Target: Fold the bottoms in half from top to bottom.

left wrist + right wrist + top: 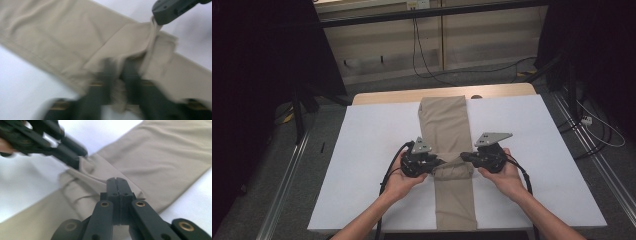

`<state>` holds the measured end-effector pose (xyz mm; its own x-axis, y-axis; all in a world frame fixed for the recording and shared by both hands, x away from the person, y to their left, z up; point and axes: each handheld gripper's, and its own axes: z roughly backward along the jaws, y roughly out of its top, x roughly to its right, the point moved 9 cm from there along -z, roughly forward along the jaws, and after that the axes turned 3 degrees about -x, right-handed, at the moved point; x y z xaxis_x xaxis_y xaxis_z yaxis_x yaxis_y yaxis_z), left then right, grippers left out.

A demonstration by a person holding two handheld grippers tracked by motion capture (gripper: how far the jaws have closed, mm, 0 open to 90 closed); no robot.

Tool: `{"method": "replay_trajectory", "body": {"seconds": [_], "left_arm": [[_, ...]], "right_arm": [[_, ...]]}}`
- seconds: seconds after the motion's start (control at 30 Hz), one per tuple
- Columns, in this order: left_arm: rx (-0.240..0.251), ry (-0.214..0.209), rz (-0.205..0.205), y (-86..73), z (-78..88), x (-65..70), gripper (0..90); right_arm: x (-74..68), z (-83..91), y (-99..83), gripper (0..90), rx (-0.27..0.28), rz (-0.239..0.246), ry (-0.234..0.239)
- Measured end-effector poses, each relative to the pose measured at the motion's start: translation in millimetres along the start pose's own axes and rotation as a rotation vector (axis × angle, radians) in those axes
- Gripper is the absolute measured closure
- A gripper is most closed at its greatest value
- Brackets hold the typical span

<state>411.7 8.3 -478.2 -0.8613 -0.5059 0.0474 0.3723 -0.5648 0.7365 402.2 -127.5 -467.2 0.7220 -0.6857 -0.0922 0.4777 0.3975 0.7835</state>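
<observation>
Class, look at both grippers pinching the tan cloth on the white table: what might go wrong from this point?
1. The left gripper and right gripper each pinch only a small bunch at an edge of the tan cloth, so a tug may slip it free.
2. The cloth's near end hangs over the white table edge; lifting could drag it off.
3. Bunched fabric between the grippers may crease crookedly.

Long tan folded cloth point(447, 150) lengthwise on white table, middle bunched

We see the trousers point(452, 150) as matt, finely woven beige cloth, the table point(372, 150) as smooth matt white, wooden-edged at twelve o'clock.
</observation>
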Motion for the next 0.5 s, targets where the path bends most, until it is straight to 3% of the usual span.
{"method": "replay_trajectory", "body": {"seconds": [0.2, 0.27, 0.4, 0.5], "left_arm": [[0.035, -0.076, -0.046, 0.6, 36.1, 41.6, 90.0], [0.022, -0.100, -0.071, -8.1, 47.0, 58.5, 90.0], [-0.017, -0.136, -0.102, -33.9, 61.2, 88.9, 90.0], [-0.061, -0.171, -0.097, -50.7, 69.5, 107.1, 90.0]], "right_arm": [[-19.5, 35.9, -0.5, 90.0, 0.048, -0.024, 0.036], [-30.3, 47.2, -7.2, 90.0, 0.062, -0.038, 0.069], [-62.3, 64.3, -31.5, 90.0, 0.036, -0.025, 0.122], [-88.9, 74.9, -52.5, 90.0, -0.001, -0.007, 0.148]]}}
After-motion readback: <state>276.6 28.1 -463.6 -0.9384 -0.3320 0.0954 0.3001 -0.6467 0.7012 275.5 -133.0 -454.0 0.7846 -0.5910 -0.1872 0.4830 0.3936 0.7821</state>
